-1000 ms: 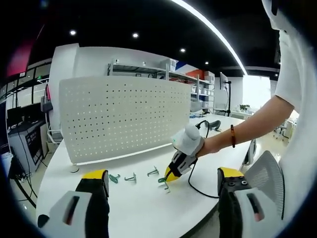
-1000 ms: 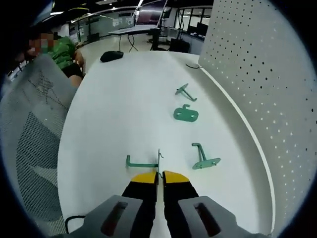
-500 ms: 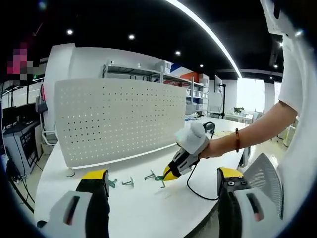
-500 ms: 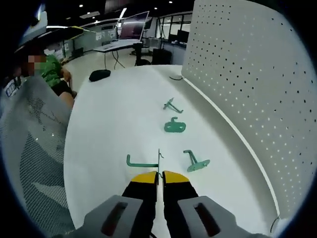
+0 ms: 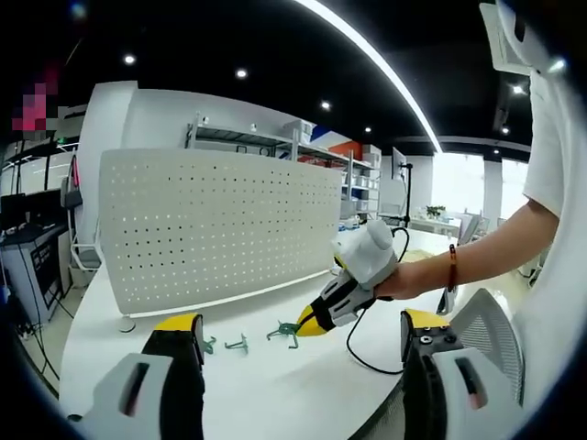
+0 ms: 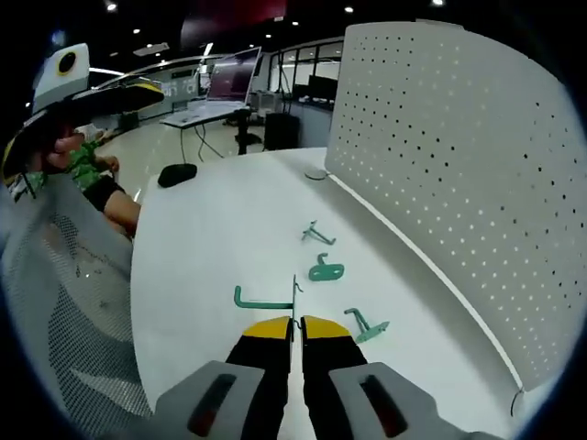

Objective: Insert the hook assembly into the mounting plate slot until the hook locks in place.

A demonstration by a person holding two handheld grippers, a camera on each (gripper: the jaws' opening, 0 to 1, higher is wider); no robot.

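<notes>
The right gripper (image 6: pixel 293 323) pinches a green hook (image 6: pixel 266 299) (lifted off the table (image 6: pixel 211 238)), near the white pegboard (image 6: pixel 459 156); three hooks lie below it. The left gripper (image 5: pixel 298 335) stands wide.

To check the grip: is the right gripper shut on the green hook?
Shut: the right gripper has its jaws together, pinching the green hook above the table.
</notes>
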